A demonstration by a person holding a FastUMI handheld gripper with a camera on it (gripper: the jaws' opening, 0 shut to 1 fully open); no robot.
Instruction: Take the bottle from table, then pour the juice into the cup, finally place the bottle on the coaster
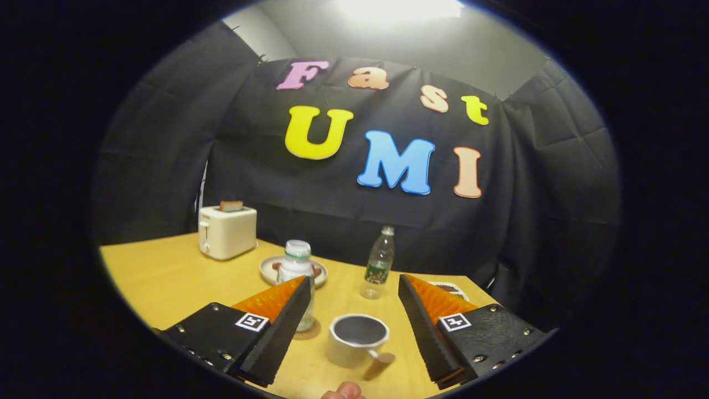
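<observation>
A pale juice bottle (pixel 297 267) with a white cap stands upright on a round brown coaster (pixel 308 331); my left finger hides part of its lower side. Just ahead, between my fingers, sits a white cup (pixel 357 339) with a wooden handle turned toward me, and its inside looks dark. My gripper (pixel 354 281) is open, its fingers spread wide to either side of the cup and holding nothing. The left fingertip is beside the bottle, and whether they touch cannot be told.
A clear water bottle (pixel 379 262) stands beyond the cup. A small plate (pixel 270 270) lies behind the juice bottle, and a cream toaster (pixel 227 231) with toast stands further left. Another dish (pixel 451 288) peeks from behind my right finger. A person's fingertip (pixel 343 392) shows near the yellow table (pixel 166 277) edge.
</observation>
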